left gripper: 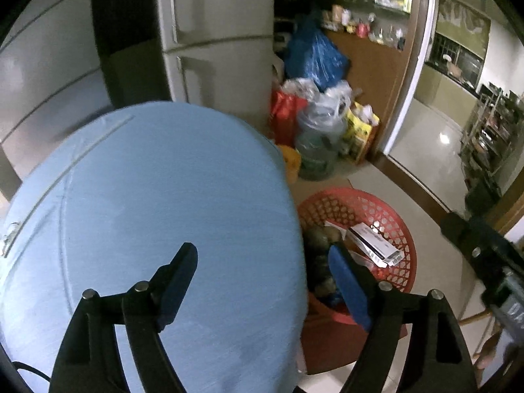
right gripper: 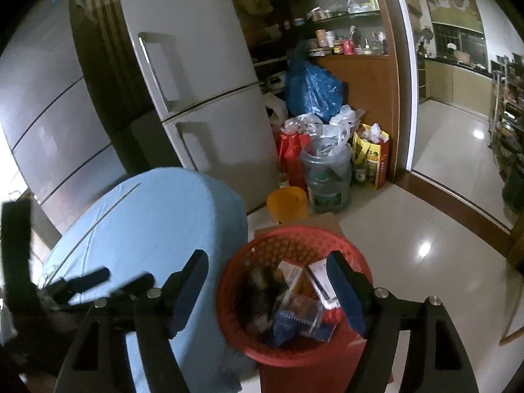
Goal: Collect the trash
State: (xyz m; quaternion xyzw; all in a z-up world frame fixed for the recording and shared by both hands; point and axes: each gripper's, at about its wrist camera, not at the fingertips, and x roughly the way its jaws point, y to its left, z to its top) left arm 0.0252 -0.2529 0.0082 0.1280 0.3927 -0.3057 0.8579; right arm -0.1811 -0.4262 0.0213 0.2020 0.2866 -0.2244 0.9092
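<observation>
Fingers spread and empty on both: left gripper (left gripper: 265,281) over the blue table (left gripper: 157,203), right gripper (right gripper: 267,290) above the red basket (right gripper: 242,262) of trash.

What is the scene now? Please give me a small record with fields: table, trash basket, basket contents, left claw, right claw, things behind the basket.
table: round, light blue top, nothing lying on it in view
trash basket: red, lattice wall, on the floor beside the table
basket contents: white carton, dark scraps, clear plastic wrapping
left claw: open, nothing between the fingers
right claw: open, empty, above the basket
things behind the basket: orange bucket, clear water jug, blue bag
</observation>
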